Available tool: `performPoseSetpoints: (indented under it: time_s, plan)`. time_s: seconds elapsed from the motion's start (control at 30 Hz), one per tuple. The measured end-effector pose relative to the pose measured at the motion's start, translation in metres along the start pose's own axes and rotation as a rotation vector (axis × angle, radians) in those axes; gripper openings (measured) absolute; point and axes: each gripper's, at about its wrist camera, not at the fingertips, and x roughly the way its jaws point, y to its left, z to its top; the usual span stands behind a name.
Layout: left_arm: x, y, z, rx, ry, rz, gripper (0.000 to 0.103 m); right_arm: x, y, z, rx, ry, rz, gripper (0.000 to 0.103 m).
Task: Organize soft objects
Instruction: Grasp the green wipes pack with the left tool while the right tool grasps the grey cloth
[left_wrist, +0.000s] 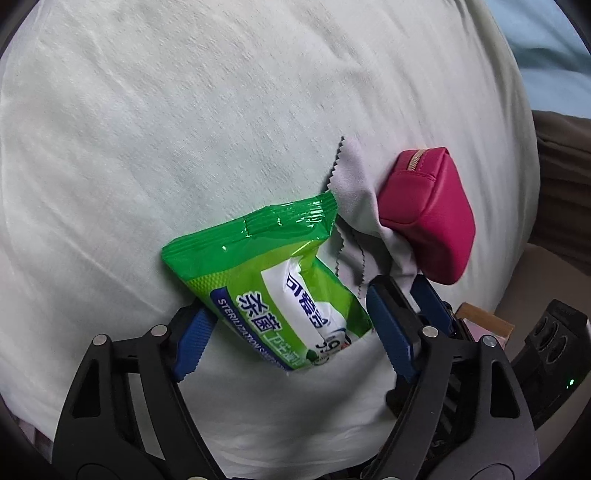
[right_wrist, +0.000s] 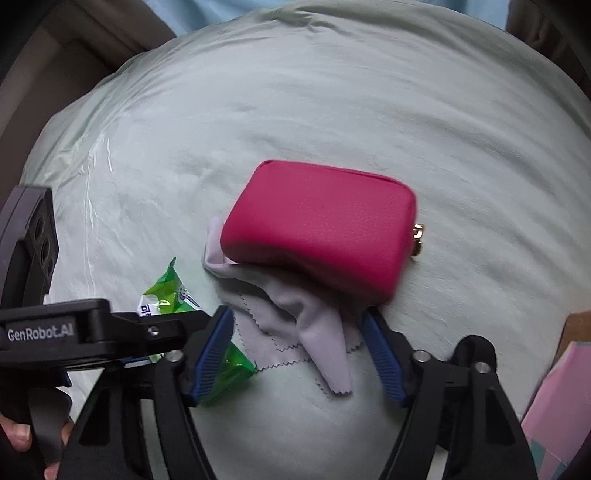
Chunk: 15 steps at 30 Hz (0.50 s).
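Note:
A green wet-wipes packet (left_wrist: 266, 280) lies on a pale green sheet (left_wrist: 184, 129), between the open blue fingers of my left gripper (left_wrist: 288, 328). Right of it lies a grey cloth with zigzag edges (left_wrist: 358, 206), partly under a magenta zip pouch (left_wrist: 428, 210). In the right wrist view the pouch (right_wrist: 321, 225) rests on the cloth (right_wrist: 295, 332), whose folds lie between the open fingers of my right gripper (right_wrist: 299, 354). The packet (right_wrist: 166, 295) shows at left, mostly hidden behind the left gripper body.
A pink box (right_wrist: 554, 417) and a brown cardboard edge (right_wrist: 576, 325) sit at the lower right. A brown upholstered edge (left_wrist: 561, 177) borders the sheet. The person's fingers (right_wrist: 18, 435) hold the left gripper.

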Motion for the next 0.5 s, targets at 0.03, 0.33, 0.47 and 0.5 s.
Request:
performPoseSetpoints:
  time_s: [0.03, 0.33, 0.47, 0.5]
  plan:
    - [0.001, 0.001, 0.0, -0.002, -0.002, 0.007, 0.074, 0.003, 0.002, 0.0, -0.004, -0.001, -0.002, 0.057]
    - [-0.003, -0.01, 0.0, 0.021, -0.021, 0.054, 0.049, 0.011, 0.016, -0.003, -0.124, -0.008, -0.116, 0.031]
    - [-0.01, -0.016, 0.004, 0.039, -0.026, 0.047, 0.044, 0.009, 0.015, -0.001, -0.119, -0.009, -0.127, 0.021]
    - [-0.011, -0.018, 0.004, 0.043, -0.029, 0.045, 0.044, 0.008, 0.014, -0.002, -0.109, -0.011, -0.124, 0.017]
